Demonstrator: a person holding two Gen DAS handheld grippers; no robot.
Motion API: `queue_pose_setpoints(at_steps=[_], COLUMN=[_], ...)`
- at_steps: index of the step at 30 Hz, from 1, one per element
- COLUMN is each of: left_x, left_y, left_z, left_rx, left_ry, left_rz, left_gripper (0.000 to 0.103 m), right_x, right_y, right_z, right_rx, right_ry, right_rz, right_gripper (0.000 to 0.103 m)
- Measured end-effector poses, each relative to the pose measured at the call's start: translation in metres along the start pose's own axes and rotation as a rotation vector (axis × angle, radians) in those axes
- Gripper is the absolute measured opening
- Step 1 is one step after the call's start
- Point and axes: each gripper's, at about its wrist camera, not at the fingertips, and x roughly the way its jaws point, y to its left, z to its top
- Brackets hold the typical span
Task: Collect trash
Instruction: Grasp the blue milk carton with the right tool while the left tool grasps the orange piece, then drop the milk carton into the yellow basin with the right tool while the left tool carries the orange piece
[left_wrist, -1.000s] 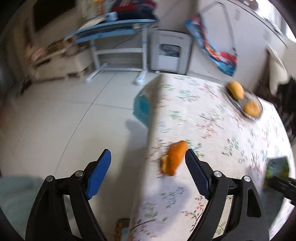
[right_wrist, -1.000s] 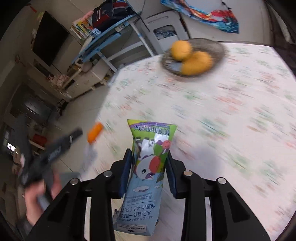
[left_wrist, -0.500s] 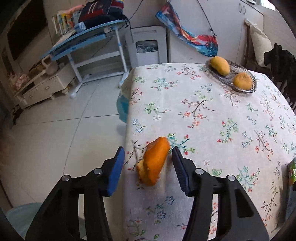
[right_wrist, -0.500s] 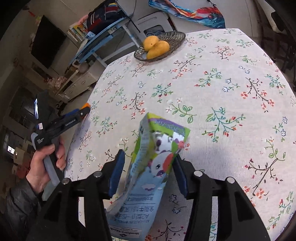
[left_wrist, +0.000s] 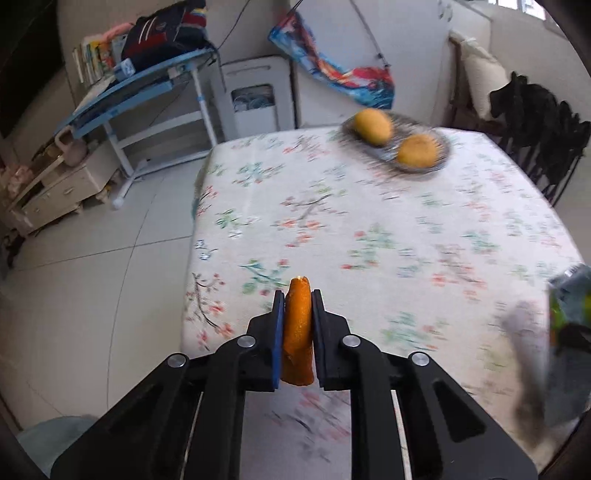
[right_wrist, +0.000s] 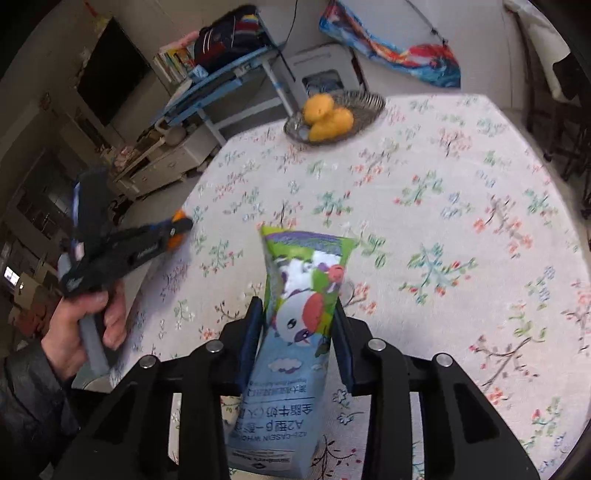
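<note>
1. Left wrist view: the left gripper (left_wrist: 297, 314) has just squeezed its fingers (left_wrist: 277, 325) together on a piece of orange peel (left_wrist: 297, 332). Both pads press on the peel, one on each side. The peel stands up between them, and its tip pokes out past them. It is over the near left part of the desk (left_wrist: 369, 236), which has a flowery cloth on it.
2. At the far end of the desk sits a wire bowl (left_wrist: 439, 155) with two yellow fruits (left_wrist: 373, 125) in it. At the right edge a blurry green and blue thing shows; it is hard to make out.
3. Right wrist view: the right gripper (right_wrist: 297, 325) has just closed in again on a milk pouch (right_wrist: 295, 332). Its fingers (right_wrist: 251, 332) press on both sides. The pouch stands up, top end pointing away, above the desk.
4. On the left, a hand (right_wrist: 74, 332) in a dark sleeve (right_wrist: 22, 398) holds the left gripper near the desk's left edge. A bit of orange shows at its tip.
</note>
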Motion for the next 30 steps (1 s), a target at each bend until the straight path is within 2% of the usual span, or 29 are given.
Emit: queue_pose_setpoints(at_steps=[7,12,15,19,21,23,24,30], left_x=[-0.054,-0.059,-0.059,-0.053,-0.048,-0.044,-0.043,-0.044], left_y=[-0.024,-0.03,-0.026,-0.02,-0.02,-0.02,-0.021,-0.027], left_z=[-0.024,-0.048,-0.057,-0.065,-0.069,-0.073,-0.074,-0.084], left_rx=[-0.058,-0.096,-0.134,-0.154,-0.15,-0.138,-0.134,-0.075], left_ry=[-0.046,0.002,0.023,0.067,0.092,0.115,0.121,0.145], left_rz=[-0.101,-0.137,-0.16,-0.135,-0.111,-0.089,-0.079,-0.01], left_gripper=[0.013,0.013,0.013,0.013,0.013,0.013,0.013,0.015], right_x=[-0.009,0.004,0.006,0.007,0.014,0.018,0.017,0.012], right_y=[-0.001,0.006,0.011,0.019,0.019,0.022,0.024,0.02], right_z=[-0.004,-0.014,-0.02,-0.025,-0.029,-0.033,-0.034,-0.035], right_rx=[-0.024,-0.047,-0.066,-0.114,-0.112,-0.134,-0.145,-0.131], right_ry=[-0.036,0.035,0.036,0.041,0.082,0.078,0.078,0.041], right_rz=[-0.065,-0.07,-0.087,-0.118,-0.122,-0.14,-0.146,-0.141], right_gripper=[0.035,0.034,0.034,0.035,0.042,0.041,0.037,0.036])
